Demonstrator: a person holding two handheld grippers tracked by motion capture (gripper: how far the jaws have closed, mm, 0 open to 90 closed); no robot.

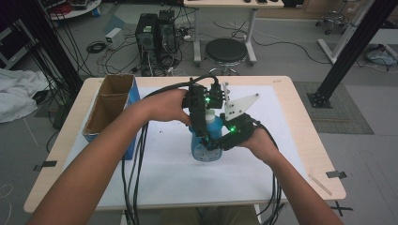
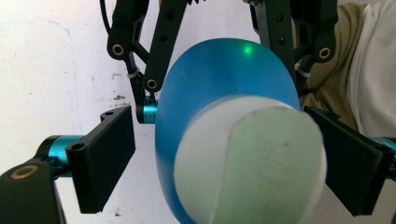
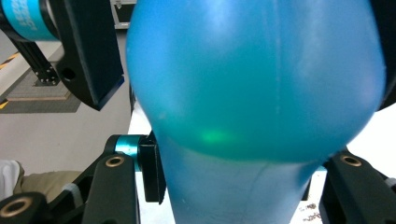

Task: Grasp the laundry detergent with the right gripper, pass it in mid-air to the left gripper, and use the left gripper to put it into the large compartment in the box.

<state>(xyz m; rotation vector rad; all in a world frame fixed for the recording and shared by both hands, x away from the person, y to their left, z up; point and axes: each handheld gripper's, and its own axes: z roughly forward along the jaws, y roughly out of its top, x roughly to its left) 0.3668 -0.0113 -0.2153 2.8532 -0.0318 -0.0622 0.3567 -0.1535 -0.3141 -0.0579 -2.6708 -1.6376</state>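
No readable label on the bottle [image 1: 206, 145]; partial white lettering on a cyan gripper part top left in the right gripper view, too cut off for me to read. One blue bottle, mid table [image 1: 291, 140], on the white sheet [image 1: 164, 173]. My left gripper [image 1: 202, 129] comes down from above over the white cap [image 2: 252, 163]; left gripper view shows its jaws either side of the cap with a gap on the left, so I read it as open, not clamped. My right gripper [image 1: 220, 140] is at the bottle's right side; right gripper view shows the blue body [image 3: 252, 79] between its jaws, but contact is cut off at the edges, can't tell if gripping. High view adds one cardboard box [image 1: 110, 105] at left, one stool [image 1: 226, 50] and two PC towers [image 1: 156, 33] on the floor beyond.
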